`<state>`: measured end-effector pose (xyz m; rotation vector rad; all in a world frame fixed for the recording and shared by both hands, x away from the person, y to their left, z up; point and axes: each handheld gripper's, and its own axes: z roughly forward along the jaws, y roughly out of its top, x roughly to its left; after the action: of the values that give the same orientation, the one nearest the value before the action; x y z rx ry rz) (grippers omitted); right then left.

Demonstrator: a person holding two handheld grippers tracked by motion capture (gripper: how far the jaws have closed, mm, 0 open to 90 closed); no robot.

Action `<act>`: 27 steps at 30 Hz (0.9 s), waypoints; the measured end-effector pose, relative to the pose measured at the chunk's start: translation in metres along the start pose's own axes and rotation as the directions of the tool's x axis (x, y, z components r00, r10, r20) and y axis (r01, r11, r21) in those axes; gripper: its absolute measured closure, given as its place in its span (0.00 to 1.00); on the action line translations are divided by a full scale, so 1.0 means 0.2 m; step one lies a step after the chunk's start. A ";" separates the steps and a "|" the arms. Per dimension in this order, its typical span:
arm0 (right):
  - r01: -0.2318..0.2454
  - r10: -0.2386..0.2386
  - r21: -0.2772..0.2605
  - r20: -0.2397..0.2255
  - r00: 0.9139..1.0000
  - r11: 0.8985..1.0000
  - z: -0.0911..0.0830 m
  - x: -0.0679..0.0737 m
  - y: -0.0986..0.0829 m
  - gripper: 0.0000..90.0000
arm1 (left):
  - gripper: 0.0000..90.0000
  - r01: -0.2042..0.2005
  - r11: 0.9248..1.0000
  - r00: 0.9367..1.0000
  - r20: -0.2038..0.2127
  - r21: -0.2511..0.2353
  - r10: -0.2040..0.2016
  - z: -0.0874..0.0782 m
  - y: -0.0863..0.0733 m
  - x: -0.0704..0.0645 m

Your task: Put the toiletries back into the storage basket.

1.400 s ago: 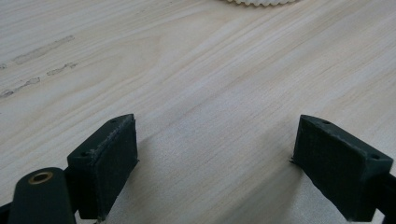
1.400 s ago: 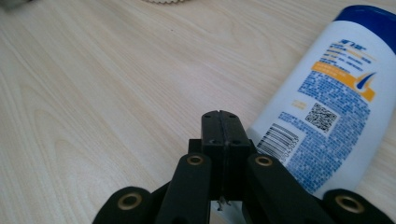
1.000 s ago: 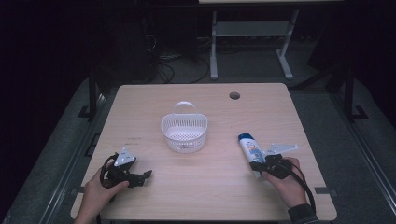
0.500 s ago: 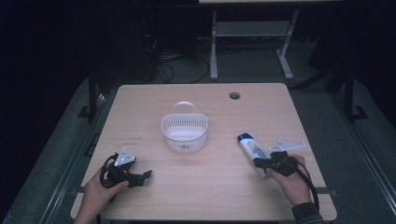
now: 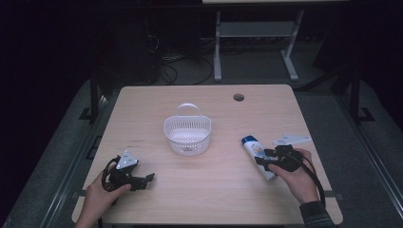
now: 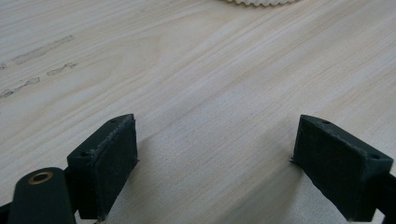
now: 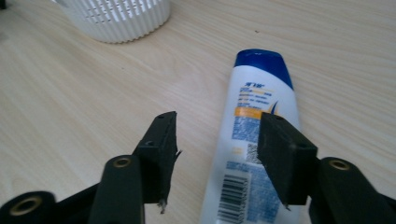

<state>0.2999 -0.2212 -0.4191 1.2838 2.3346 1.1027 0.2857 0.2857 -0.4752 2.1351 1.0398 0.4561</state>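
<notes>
A white shampoo bottle (image 5: 253,147) with a blue cap lies flat on the wooden table, right of centre. My right gripper (image 5: 262,161) is over its lower half and open. In the right gripper view the bottle (image 7: 254,112) runs up between the jaws; the right jaw overlaps its edge and the left jaw stands off to its side. My right gripper (image 7: 220,122) holds nothing. A white slatted basket (image 5: 187,134) with a handle stands mid-table. My left gripper (image 5: 148,179) rests near the front left, open and empty (image 6: 215,135) over bare wood.
A round cable hole (image 5: 238,97) sits in the table's far right part. The basket's rim (image 6: 261,2) peeks in at the top of the left gripper view. Faint marks (image 6: 37,49) streak the wood. Dark floor, cables and a stand lie beyond the far edge.
The right hand has shifted slightly at the bottle, its grey plate now higher. The bottle, the basket and the left gripper have stayed put.
</notes>
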 end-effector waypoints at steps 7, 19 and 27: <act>-0.015 0.015 -0.007 0.007 1.000 1.000 0.01 -0.03 0.03 0.40 | 0.14 0.000 1.000 1.000 0.000 0.001 0.000 0.00 0.00 0.00; -0.050 0.050 0.016 0.038 0.998 0.999 0.08 -0.09 0.10 0.32 | 0.14 -0.001 1.000 1.000 0.000 0.002 0.001 0.00 0.00 0.00; -0.080 0.076 0.074 0.052 0.996 0.994 0.14 -0.14 0.15 0.27 | 0.14 -0.004 1.000 1.000 0.000 0.005 0.004 0.00 0.00 0.00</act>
<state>0.3490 -0.2197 -0.4203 1.4243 2.3283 1.0019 0.2858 0.2859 -0.4750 2.1415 1.0382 0.4555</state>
